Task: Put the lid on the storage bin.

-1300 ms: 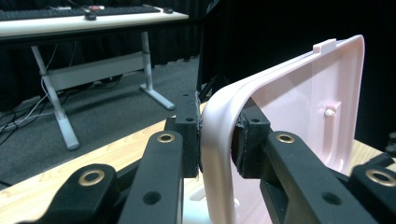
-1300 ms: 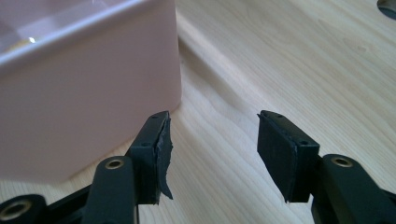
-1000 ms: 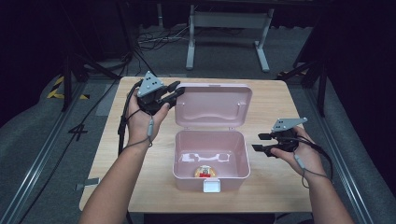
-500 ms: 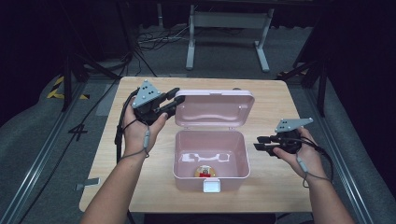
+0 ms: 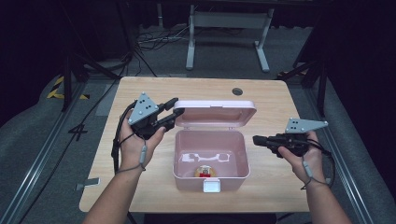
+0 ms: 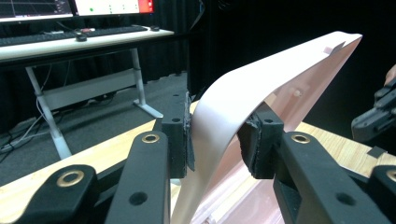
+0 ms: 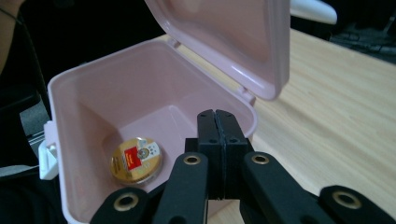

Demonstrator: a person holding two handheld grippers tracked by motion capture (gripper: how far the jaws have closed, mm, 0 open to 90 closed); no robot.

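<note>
At nine o'clock of the box, the left gripper [image 5: 172, 112] brackets the corner of the smooth, curved pink plastic lid [image 5: 217, 113]; its jaws have just been opening, one pad seemingly still brushing the lid. The rounded, glossy box [image 5: 210, 156] sits mid-table, a flat round gold tin [image 7: 136, 159] on its floor. At three o'clock, the right gripper [image 5: 256, 139] has just closed, matte black jaws pressed together, empty.

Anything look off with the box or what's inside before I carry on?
Nothing stands out. The pink box sits square, its lid open and intact between the left tool's jaws, and one round tin lies flat inside.
</note>
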